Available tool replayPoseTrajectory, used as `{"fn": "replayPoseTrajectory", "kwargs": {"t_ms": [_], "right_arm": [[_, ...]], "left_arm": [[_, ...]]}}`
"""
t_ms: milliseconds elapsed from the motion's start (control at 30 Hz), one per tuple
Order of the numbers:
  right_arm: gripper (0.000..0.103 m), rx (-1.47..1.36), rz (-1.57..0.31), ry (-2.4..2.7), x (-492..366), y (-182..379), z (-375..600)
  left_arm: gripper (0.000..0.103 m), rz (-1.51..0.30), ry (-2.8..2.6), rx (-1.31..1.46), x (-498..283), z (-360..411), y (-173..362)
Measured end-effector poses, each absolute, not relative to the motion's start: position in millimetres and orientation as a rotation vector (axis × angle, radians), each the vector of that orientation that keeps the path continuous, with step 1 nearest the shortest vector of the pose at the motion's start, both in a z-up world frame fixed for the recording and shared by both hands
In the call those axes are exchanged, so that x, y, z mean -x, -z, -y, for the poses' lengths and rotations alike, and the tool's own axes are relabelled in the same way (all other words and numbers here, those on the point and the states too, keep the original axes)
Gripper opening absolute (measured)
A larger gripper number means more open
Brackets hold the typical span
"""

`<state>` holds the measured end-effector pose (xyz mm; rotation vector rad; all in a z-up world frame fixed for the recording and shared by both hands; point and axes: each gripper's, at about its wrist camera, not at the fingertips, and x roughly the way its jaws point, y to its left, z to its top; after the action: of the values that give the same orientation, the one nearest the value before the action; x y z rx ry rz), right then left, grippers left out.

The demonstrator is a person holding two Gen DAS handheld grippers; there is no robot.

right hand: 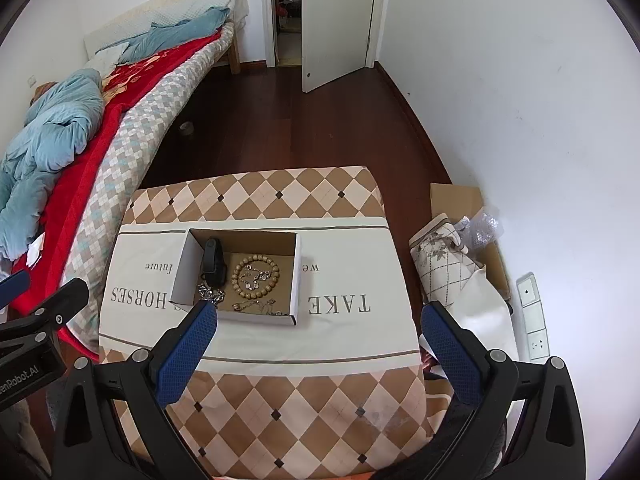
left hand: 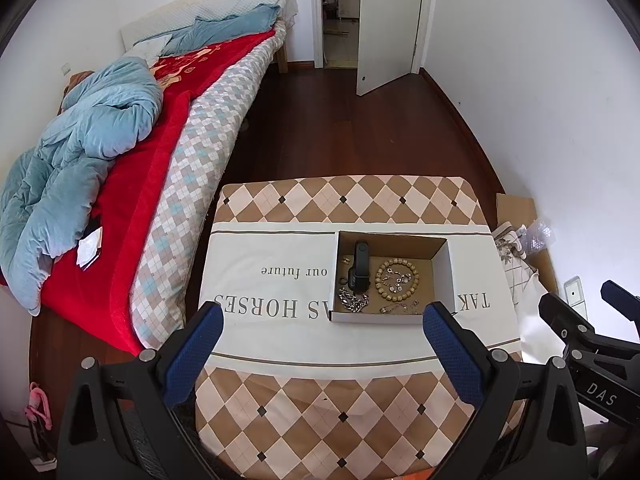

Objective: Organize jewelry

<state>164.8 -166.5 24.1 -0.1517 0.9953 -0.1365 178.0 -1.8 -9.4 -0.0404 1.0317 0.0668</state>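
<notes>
A cloth-covered table [left hand: 280, 256] stands beside a bed [left hand: 168, 184] on dark wood flooring. Mid-table, an open cardboard box [left hand: 450, 276] holds jewelry [left hand: 396, 278]. Left gripper [left hand: 323, 318] and right gripper [right hand: 318, 318] hover wide open, empty.

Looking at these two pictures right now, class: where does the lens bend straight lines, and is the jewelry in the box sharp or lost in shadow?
Left wrist view: fisheye bows the bed and walls, corners go black; the box is evenly daylit and the bead bracelet is sharp. Right wrist view: same curving at the door; the box's left inner wall shades the black watch, finer chains are too small to resolve.
</notes>
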Motion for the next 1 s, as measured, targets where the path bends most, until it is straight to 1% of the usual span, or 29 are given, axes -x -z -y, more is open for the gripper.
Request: {"fn": "replayPoseTrajectory", "kwargs": {"t_ms": [1000], "right_arm": [[0.103,0.154,-0.995,0.124,-159.4,-29.1,165.7]], "left_arm": [[0.102,-1.039,-0.060,0.042,-174.3,-1.9,13.5]]}}
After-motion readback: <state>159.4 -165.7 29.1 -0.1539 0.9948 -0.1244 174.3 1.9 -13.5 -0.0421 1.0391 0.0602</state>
